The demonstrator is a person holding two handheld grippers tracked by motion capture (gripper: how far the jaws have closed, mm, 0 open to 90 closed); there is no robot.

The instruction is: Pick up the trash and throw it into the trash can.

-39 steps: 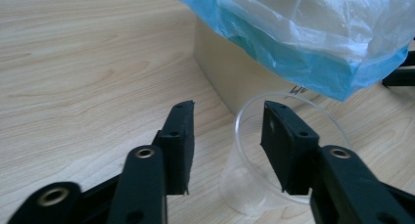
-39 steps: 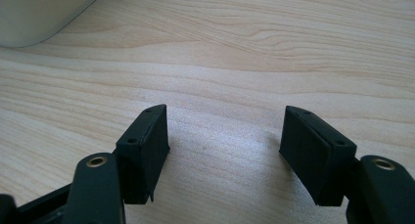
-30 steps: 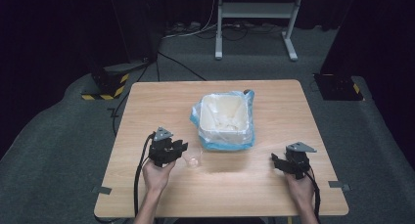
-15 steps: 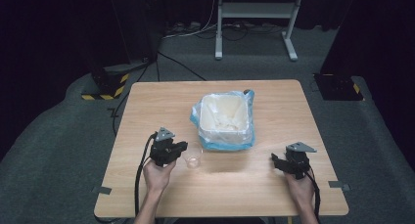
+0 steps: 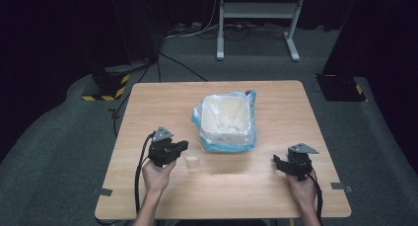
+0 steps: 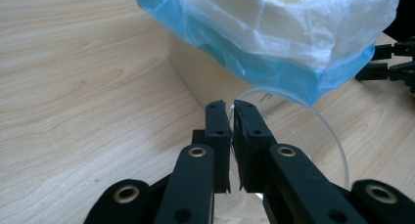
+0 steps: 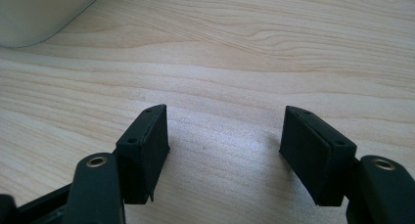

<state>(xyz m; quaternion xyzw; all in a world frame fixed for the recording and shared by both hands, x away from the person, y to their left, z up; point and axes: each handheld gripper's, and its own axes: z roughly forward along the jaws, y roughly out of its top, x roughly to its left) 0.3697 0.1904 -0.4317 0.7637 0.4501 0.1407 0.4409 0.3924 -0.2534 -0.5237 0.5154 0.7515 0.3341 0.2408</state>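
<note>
While the right tongs gape wide over bare table, the left tongs pinch the clear cup's rim.

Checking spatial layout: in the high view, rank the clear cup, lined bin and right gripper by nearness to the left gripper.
1. Clear cup, pinched at its rim by the left gripper.
2. Lined bin, just beyond, mid-table.
3. Right gripper, far across, near the table's front edge.

Clear cup, cream bin lined with blue-and-white bag, pale woodgrain table, black grippers.
</note>
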